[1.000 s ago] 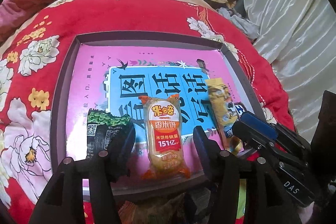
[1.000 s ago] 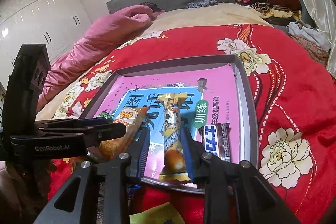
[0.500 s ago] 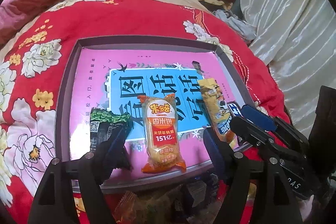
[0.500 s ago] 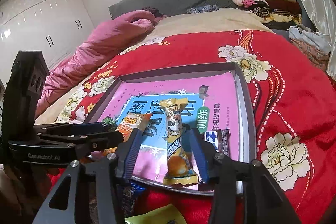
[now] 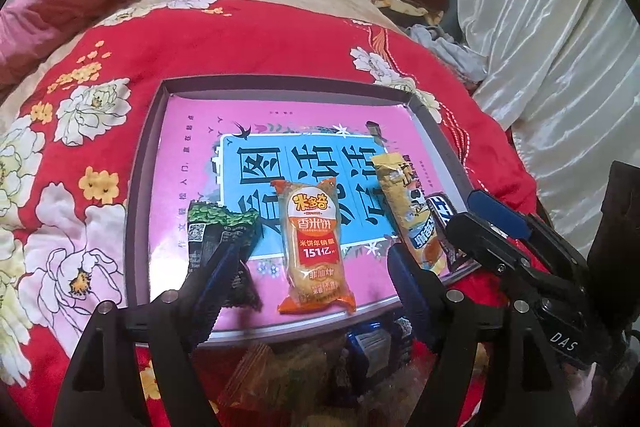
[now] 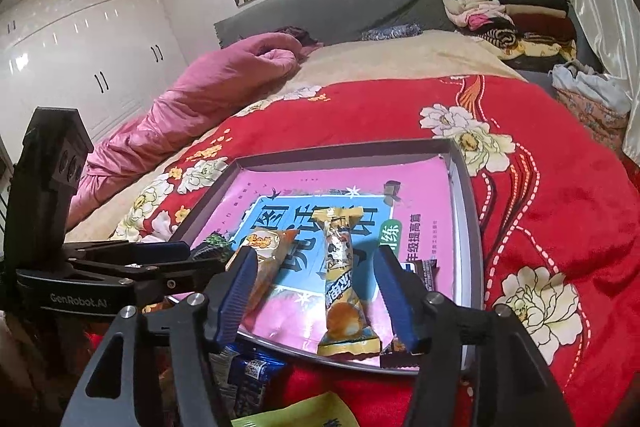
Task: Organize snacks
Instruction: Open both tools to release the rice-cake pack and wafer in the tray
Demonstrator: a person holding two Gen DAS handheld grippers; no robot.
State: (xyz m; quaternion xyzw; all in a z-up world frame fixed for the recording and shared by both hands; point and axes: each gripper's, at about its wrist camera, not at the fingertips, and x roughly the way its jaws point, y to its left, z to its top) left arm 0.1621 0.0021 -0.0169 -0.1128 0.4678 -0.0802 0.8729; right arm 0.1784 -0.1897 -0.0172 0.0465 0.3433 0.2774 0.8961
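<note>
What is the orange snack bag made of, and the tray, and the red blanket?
The orange snack bag looks like thin glossy plastic film: part of it is see-through, and its ends are crimped. The tray seems to be stiff card or board with a matte grey rim, though that is hard to tell. The red blanket looks like soft, fuzzy fleece printed with flowers.

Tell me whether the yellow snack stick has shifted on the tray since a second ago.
No. The yellow snack stick still lies over the blue panel's right end, beside the dark packet. Only the right gripper changed: its fingers are opening off it.
</note>
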